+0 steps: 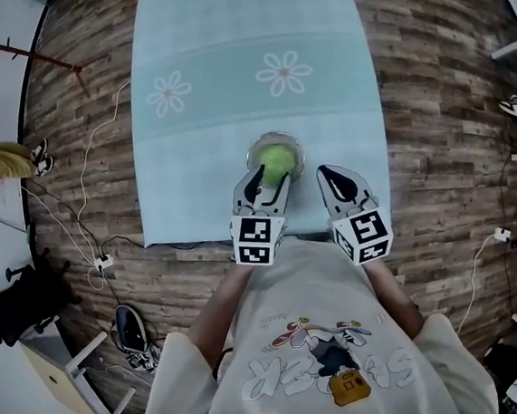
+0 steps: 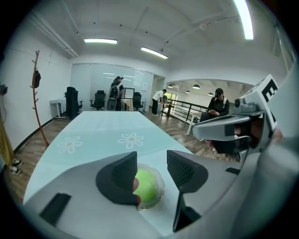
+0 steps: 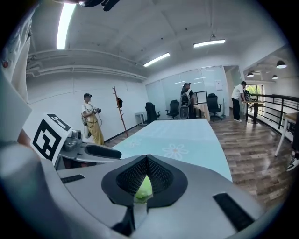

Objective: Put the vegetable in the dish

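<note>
**Green vegetable sits in the glass dish, left tool released above it**

The round green vegetable [image 1: 278, 160] lies inside a small clear glass dish [image 1: 255, 149] near the front edge of the worktop [image 1: 225, 50], about midway across it. The worktop carries a pale blue-green cloth printed with two white daisies [image 1: 284, 72] farther back.

The left tool [image 1: 270, 184] hangs over the near rim of the dish. In the left gripper view its jaws stand apart with nothing pinched between them. The vegetable [image 2: 147, 184] and the dish [image 2: 162, 186] show below, partly covered by the left-hand jaw.

The right tool [image 1: 330, 175] is just beside the dish on its right, clear of the rim. In the right gripper view the right tool [image 3: 146, 161] is clenched, jaw tips meeting. A sliver of light green shows in the slot beneath the tips; what it belongs to cannot be told.

Each tool bears a cube with square markers [image 1: 254, 238] at its back end. The person's bare forearms and a light printed T-shirt [image 1: 316, 332] fill the bottom of the head view.

A wooden plank floor [image 1: 430, 94] surrounds the worktop, with white cables [image 1: 88, 227] trailing on the left. Other people and office chairs stand far off in both gripper views.
</note>
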{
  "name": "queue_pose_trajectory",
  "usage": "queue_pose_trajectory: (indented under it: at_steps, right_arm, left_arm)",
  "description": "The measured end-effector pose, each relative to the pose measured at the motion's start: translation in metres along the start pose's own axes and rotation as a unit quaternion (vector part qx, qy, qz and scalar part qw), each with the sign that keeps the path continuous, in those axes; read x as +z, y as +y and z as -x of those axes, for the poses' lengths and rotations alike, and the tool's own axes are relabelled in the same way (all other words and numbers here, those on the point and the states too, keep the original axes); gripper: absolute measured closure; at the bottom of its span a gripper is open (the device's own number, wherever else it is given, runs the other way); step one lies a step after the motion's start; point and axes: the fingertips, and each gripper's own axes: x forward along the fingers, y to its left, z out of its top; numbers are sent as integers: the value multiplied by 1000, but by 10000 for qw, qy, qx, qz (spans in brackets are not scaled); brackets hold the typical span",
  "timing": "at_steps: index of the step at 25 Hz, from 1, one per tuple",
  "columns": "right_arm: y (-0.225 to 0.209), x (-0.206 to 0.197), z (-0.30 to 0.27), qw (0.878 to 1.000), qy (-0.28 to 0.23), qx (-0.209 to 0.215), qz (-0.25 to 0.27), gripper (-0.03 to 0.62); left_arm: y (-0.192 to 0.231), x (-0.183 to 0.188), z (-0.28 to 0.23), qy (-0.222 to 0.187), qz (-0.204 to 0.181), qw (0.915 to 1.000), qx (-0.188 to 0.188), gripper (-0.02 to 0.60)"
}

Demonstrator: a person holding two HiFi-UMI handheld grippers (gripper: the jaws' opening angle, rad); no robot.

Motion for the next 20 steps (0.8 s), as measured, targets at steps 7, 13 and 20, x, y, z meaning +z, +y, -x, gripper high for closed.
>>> queue_pose_trajectory:
  at_steps: [7,13,20]
  right_arm:
    - [10,6,11,9995,-165,201,-161,576]
    - [34,10,7,9986,-170,473,172,576]
    - [38,4,20,9997,-159,170,-44,576]
  left_arm:
    - [3,12,44,-81,259,9982,540,529]
    - [-5,9,65,-128,190,9989,402,575]
    - [-17,1,75,-172,255,9995,31,575]
